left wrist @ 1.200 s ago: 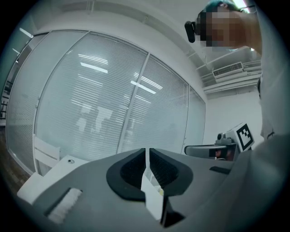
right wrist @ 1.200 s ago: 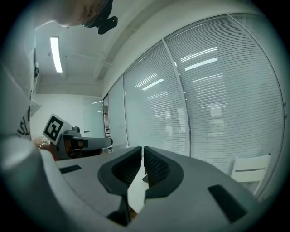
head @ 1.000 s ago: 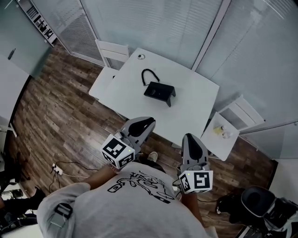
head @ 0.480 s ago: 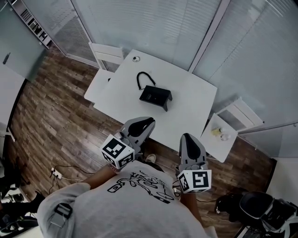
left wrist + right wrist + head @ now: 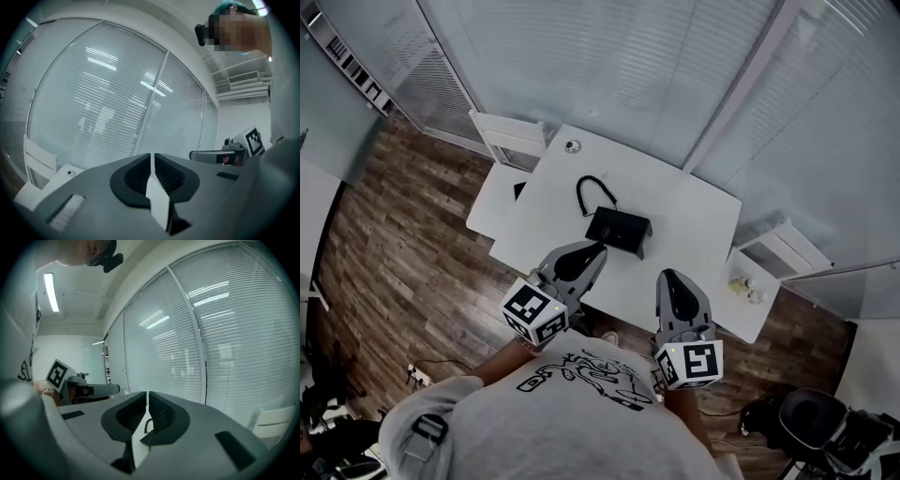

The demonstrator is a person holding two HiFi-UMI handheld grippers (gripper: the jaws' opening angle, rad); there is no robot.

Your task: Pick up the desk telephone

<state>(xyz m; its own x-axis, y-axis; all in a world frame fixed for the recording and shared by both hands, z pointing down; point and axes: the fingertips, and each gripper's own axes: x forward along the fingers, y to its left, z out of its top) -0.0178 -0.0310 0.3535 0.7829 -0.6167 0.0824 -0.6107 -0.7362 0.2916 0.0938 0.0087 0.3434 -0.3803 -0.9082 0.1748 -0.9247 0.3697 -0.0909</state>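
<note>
A black desk telephone (image 5: pixel 619 231) with a looped black cord (image 5: pixel 592 192) stands in the middle of a white table (image 5: pixel 694 225). My left gripper (image 5: pixel 592 249) hangs over the table's near edge, just short of the phone's left side, jaws shut and empty. To its right my right gripper (image 5: pixel 667 277) is also shut and empty, near the table's front edge. In the left gripper view the closed jaws (image 5: pixel 152 157) hide the phone. Part of the phone and its cord (image 5: pixel 146 426) shows between the closed jaws (image 5: pixel 147 395) in the right gripper view.
A small round object (image 5: pixel 572 146) lies at the table's far left corner. A white chair (image 5: pixel 511 139) stands at the left end, and a low white side table (image 5: pixel 748 291) with small items at the right. Blinds over glass walls back the table. Wood floor lies to the left.
The table and phone have come closer in the head view. Both grippers have advanced toward the table, still shut, and now reach its near edge.
</note>
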